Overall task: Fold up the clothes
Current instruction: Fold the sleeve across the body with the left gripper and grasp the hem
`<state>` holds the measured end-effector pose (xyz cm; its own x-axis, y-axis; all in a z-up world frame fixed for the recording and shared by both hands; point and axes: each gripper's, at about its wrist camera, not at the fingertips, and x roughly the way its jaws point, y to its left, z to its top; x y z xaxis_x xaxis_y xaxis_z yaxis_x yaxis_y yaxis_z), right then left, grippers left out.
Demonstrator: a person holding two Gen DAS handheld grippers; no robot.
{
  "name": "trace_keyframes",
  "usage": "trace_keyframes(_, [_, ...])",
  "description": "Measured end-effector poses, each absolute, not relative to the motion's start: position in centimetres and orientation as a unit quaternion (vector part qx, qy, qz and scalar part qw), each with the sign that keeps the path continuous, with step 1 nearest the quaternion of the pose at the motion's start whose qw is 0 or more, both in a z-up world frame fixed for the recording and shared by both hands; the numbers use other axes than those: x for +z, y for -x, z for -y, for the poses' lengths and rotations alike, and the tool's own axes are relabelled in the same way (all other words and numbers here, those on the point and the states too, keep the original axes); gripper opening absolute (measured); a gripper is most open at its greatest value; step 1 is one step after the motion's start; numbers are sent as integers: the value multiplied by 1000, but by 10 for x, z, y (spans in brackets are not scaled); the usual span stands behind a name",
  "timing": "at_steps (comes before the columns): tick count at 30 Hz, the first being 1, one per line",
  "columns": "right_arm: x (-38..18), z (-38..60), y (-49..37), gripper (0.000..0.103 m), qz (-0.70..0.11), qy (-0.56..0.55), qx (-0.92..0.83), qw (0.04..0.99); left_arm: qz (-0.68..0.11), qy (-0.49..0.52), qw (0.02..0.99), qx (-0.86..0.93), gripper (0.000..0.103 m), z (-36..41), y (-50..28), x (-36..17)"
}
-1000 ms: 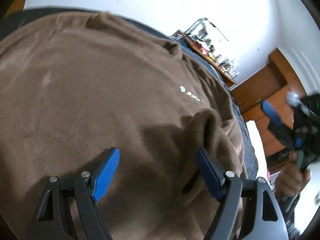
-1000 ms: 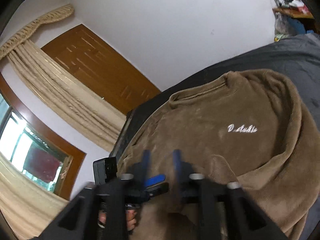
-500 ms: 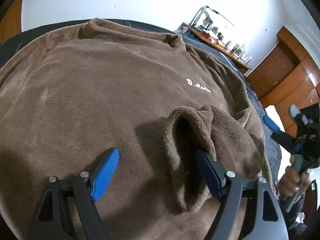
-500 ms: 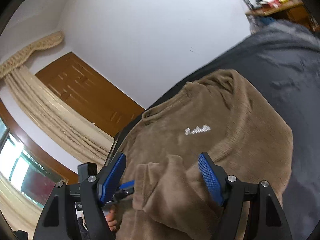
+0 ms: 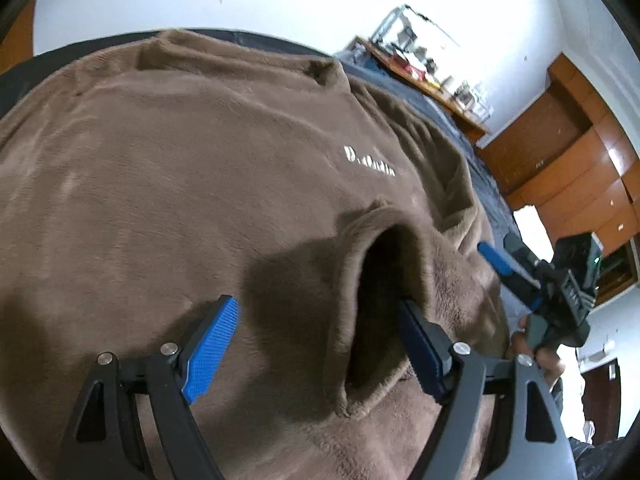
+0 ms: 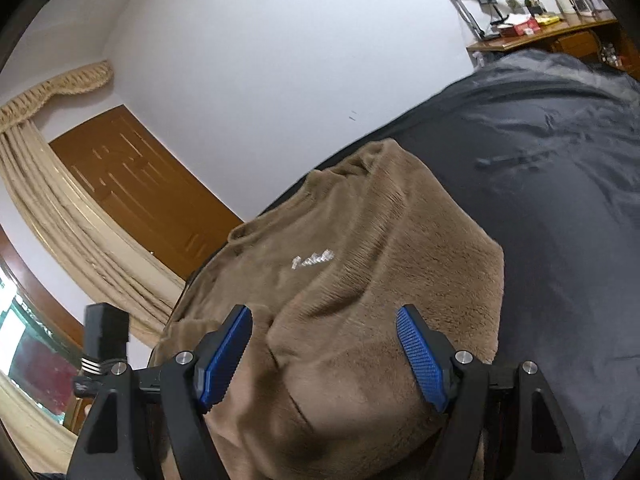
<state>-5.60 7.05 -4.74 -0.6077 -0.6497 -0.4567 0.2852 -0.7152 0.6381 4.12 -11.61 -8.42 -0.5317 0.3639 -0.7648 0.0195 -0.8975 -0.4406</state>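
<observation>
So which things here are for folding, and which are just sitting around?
For the job:
brown sweater
its sleeve cuff
left hand-held gripper, open
right hand-held gripper, open

Just lying about:
dark bedcover, under the sweater
cluttered desk
curtain
wooden door

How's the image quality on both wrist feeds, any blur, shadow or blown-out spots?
Left wrist view: sharp; a dark shadow lies on the brown sweater beside the sleeve cuff; the doorway at right is blown out. Right wrist view: slightly soft, lettering smeared, window at lower left overexposed. Both show strong fisheye bending.
</observation>
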Motion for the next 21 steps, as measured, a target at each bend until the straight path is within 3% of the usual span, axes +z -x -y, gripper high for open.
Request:
trace_keyframes(10, [-46,-70,54,77,247,-345,-863,274,239,480,149,831,83,98,-34,-89])
trace_keyframes(16, [-49,-60,56,77,249,-348,-862,272,237,450,156,847,83,106,-49,-70])
trace_keyframes(21, [-49,-59,57,77,248,-351,-862,270,210,482,138,839,83,92,-37,-80])
